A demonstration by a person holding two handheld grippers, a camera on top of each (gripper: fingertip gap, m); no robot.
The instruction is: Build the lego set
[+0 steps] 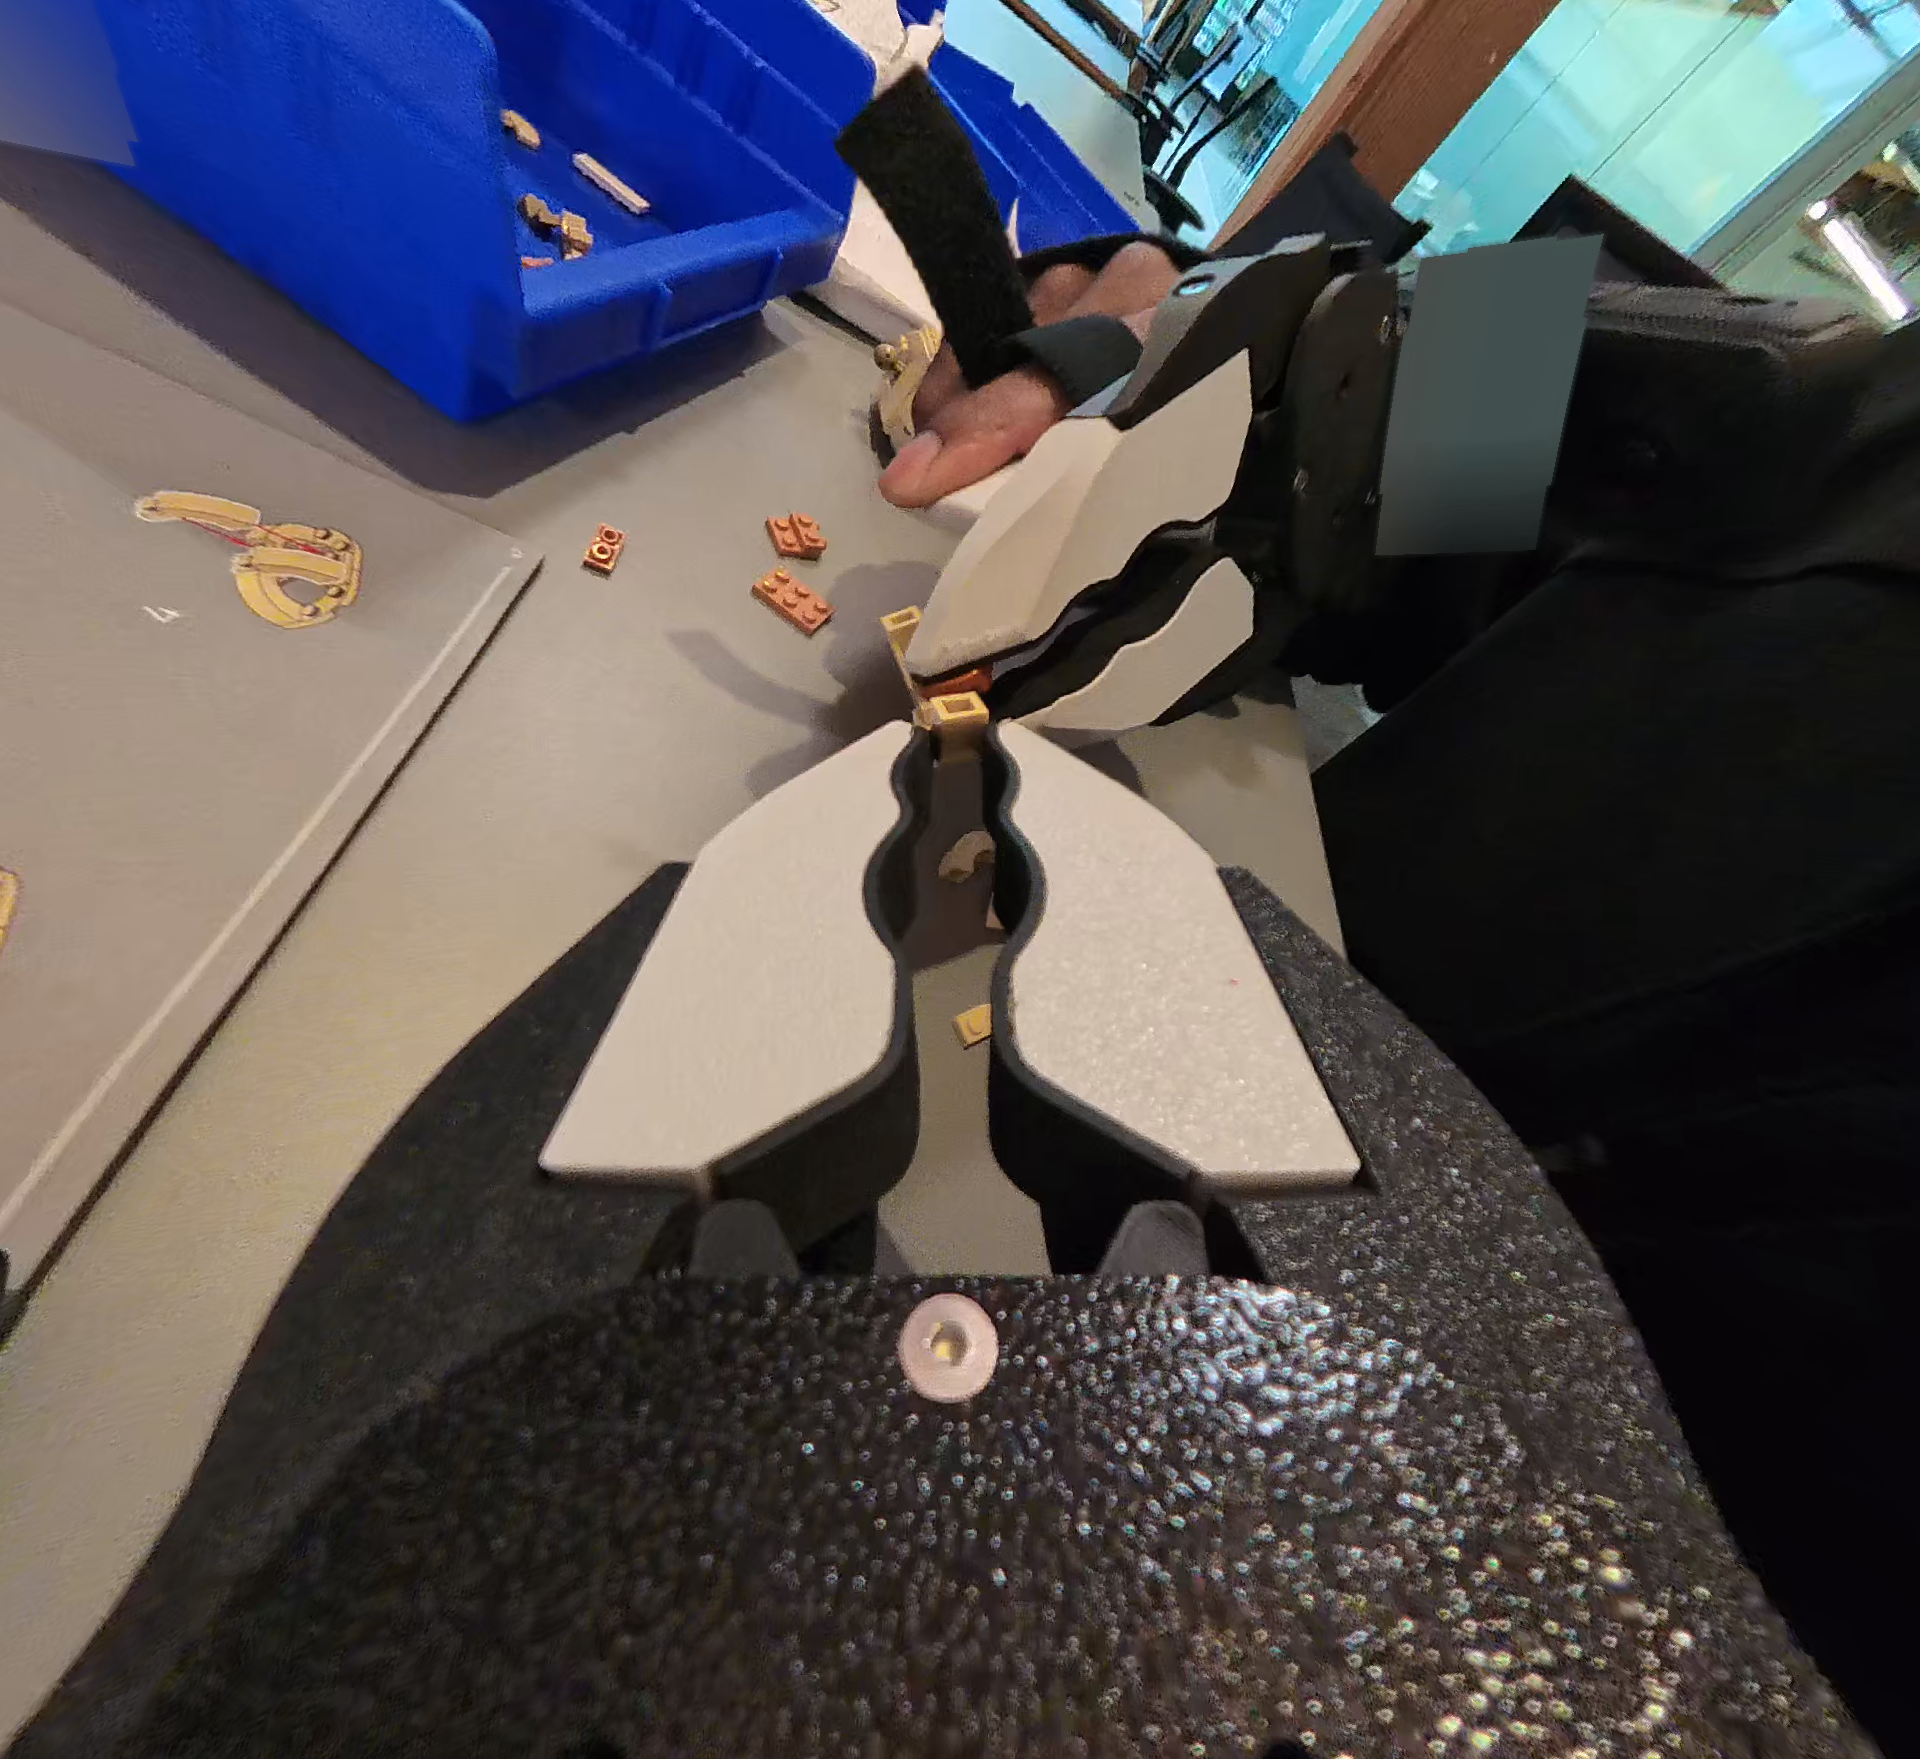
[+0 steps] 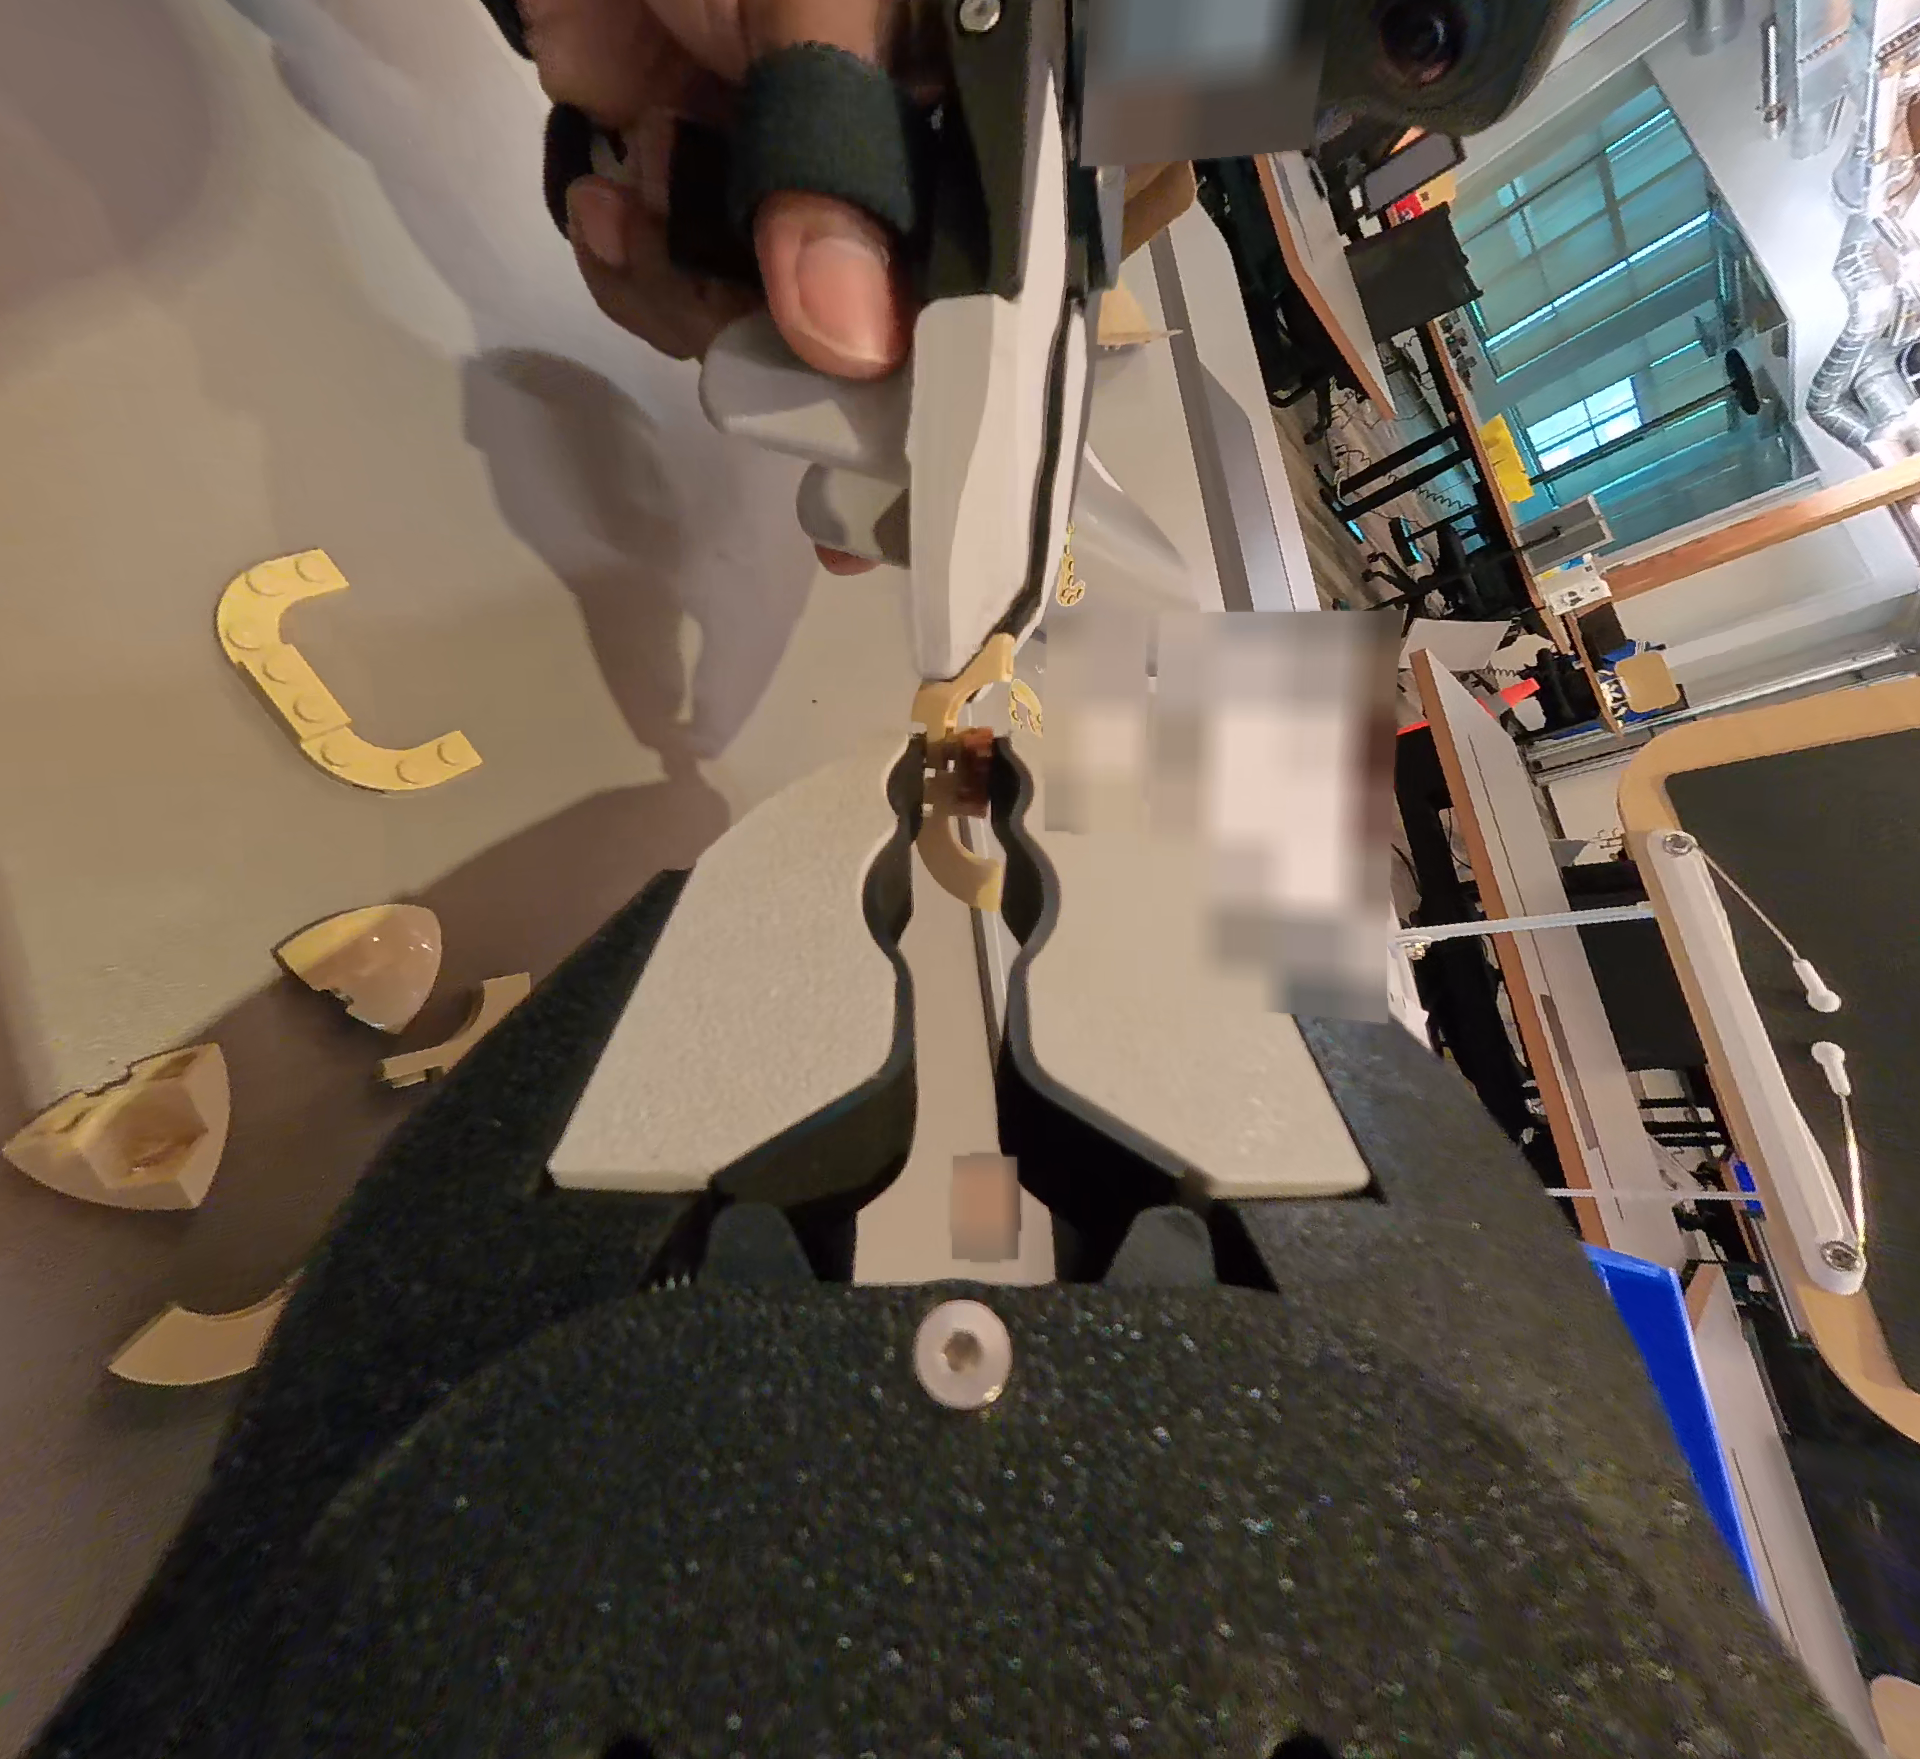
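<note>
Left gripper (image 1: 954, 730): pale grey faceted fingers with wavy black inner edges, on a black speckled textured body with one silver centre screw. Right gripper (image 2: 951, 759): identical construction. Black fabric finger straps (image 2: 821, 140); black sleeve (image 1: 1714, 670).

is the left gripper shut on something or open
Shut. In the left wrist view the left gripper has its fingertips pinched on a small tan lego piece, meeting the right gripper tip to tip.

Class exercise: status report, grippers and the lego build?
Left gripper shut on tan piece. Right gripper shut on brown piece. Pieces meeting tip to tip. Nothing in the way.
</note>
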